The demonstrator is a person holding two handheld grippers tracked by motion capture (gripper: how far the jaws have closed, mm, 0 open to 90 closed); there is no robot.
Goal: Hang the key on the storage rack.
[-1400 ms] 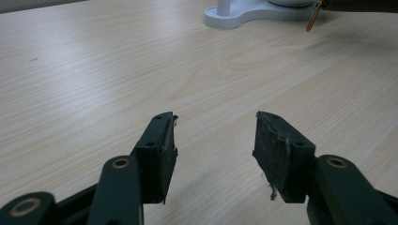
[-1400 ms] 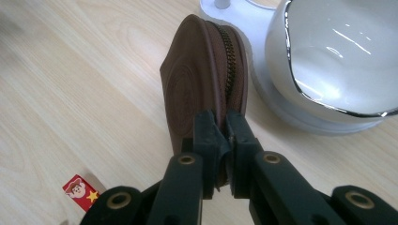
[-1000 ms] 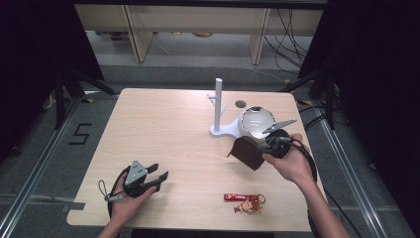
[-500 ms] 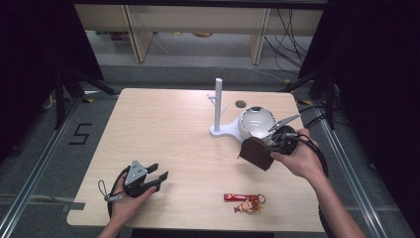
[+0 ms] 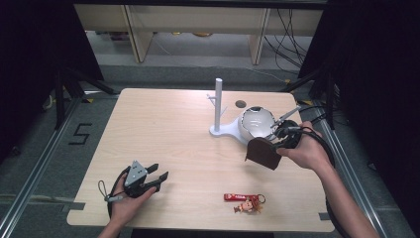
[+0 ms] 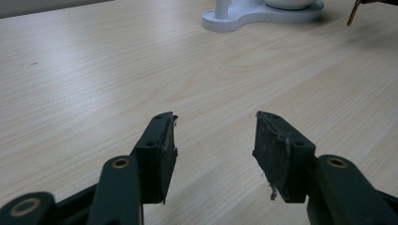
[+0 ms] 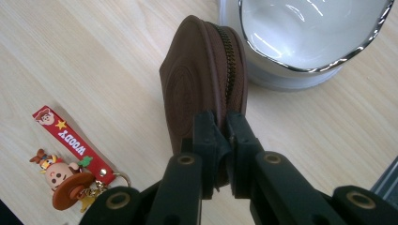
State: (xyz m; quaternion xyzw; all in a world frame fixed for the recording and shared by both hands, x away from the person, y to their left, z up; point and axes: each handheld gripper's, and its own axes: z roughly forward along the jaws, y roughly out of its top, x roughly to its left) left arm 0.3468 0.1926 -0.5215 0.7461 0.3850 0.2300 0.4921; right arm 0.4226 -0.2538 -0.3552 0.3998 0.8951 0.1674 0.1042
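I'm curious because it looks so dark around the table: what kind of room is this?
Probably a lab or recording studio, not a home. The pale wooden table stands between black curtains, loose black cables hang behind it, and the grey floor has a taped number five.

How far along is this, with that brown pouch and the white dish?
Done: the right gripper has clamped the brown zip pouch and holds it up off the table, beside the white bowl. In hand: carrying it, seemingly toward that bowl. Left: setting it down and letting go. The keychain lies untouched near the front edge, and the left gripper rests open on the table.
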